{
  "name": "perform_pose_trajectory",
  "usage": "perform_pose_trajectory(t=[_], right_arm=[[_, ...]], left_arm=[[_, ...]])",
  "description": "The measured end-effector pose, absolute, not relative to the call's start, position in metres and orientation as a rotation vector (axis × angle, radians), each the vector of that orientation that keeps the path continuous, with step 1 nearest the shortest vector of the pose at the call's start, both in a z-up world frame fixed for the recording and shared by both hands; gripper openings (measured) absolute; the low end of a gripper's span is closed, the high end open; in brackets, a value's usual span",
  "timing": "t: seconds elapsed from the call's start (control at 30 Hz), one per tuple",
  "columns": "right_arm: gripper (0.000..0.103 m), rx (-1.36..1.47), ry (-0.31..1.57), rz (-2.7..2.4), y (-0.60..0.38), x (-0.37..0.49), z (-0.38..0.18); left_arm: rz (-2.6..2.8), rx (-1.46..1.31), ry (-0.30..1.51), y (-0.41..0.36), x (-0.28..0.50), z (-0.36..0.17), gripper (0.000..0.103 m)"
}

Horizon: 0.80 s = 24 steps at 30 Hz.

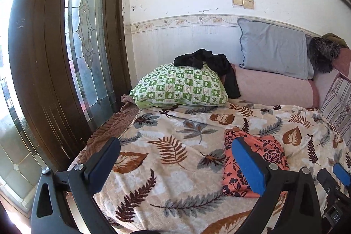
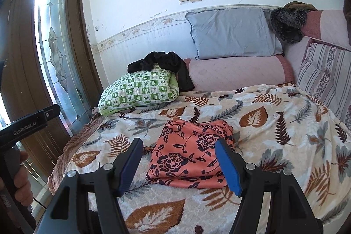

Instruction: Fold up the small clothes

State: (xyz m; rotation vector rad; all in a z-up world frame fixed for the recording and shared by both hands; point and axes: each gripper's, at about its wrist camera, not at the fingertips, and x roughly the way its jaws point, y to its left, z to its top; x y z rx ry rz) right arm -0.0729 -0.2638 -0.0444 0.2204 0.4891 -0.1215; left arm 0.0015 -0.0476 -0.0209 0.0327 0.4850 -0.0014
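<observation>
A small coral garment with dark flower print (image 2: pixel 188 155) lies folded into a neat rectangle on the leaf-patterned blanket (image 2: pixel 274 124). My right gripper (image 2: pixel 177 146) is open and empty, its fingers spread just in front of the garment's near edge, above the bed. My left gripper (image 1: pixel 175 146) is open and empty, to the left of the garment (image 1: pixel 261 150), whose left part is hidden by the right finger (image 1: pixel 248 168). A black garment (image 2: pixel 162 65) lies crumpled on the green checked pillow (image 2: pixel 140 89) at the back.
A grey pillow (image 2: pixel 230 32) leans on the wall above a pink bolster (image 2: pixel 237 71). A striped cushion (image 2: pixel 324 76) and a furry dark item (image 2: pixel 287 23) are at the right. A wooden door with glass panes (image 1: pixel 54 58) stands left of the bed.
</observation>
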Motion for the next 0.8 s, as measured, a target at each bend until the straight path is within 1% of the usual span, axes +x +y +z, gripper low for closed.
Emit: perform_pose_trajectory(t=[0.33, 0.8], right_arm=[[0.072, 0.187, 0.477, -0.114, -0.242, -0.078, -0.032], [0.072, 0.146, 0.475, -0.125, -0.223, -0.082, -0.006]], left_arm=[[0.006, 0.023, 0.475, -0.024, -0.012, -0.014, 0.101], [-0.035, -0.009, 0.456, -0.009, -0.033, 0.004, 0.101]])
